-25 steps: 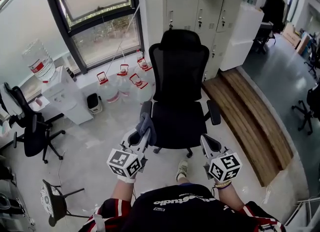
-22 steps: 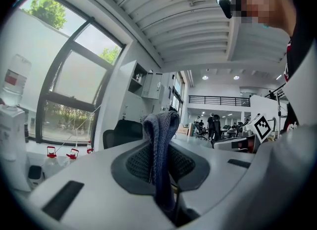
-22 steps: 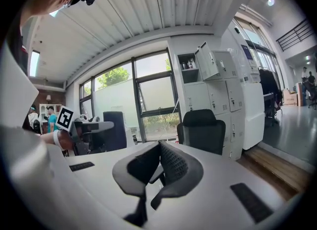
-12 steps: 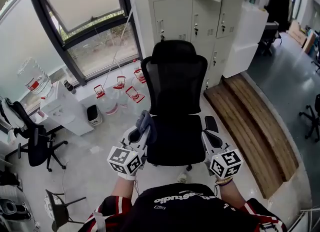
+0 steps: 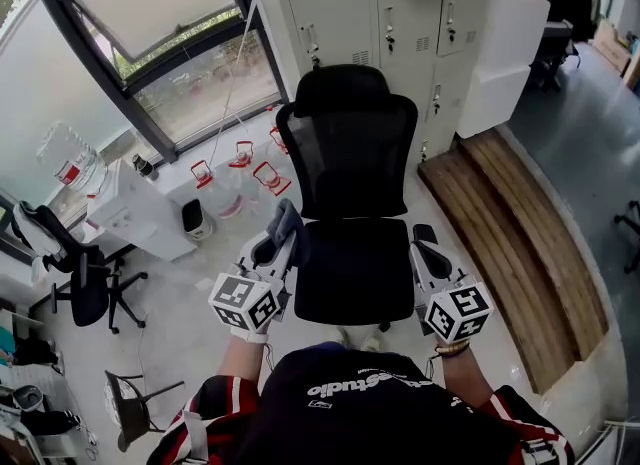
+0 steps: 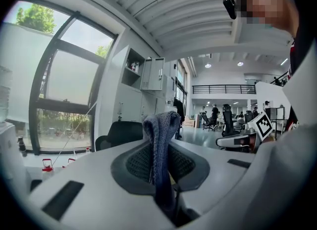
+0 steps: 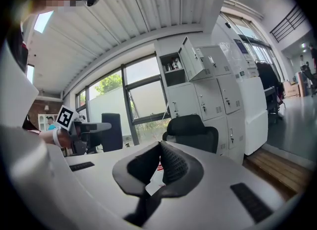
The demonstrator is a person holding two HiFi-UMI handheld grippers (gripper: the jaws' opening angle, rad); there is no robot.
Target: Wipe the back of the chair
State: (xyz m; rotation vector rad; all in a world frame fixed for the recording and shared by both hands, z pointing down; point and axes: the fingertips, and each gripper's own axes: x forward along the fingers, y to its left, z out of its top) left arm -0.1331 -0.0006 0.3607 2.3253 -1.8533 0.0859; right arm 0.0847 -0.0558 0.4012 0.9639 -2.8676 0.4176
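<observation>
— What has moved in the last half second?

— The person has stepped in. The left gripper and the right gripper sit a little higher in the head view, and the black office chair has drawn closer, so its seat now lies just beyond them.

— How do the left gripper's jaws stand?

— They are clamped on a grey-blue cloth. It stands up in a fold between the pads and flops over at the top. The gripper is held at the seat's front corner on the person's left.

— And the right one?

— Its jaws are closed, tips meeting, with nothing between them. It hangs just beside the armrest on the person's right.

— Where is the chair's back?

— The seat is nearest the person. The mesh back stands upright on the far side, headrest on top, well apart from both grippers and the cloth.

— Beyond that?

— Water jugs with red handles stand on the floor under the window. Grey lockers stand behind the chair, and a wooden platform lies to the right.
</observation>
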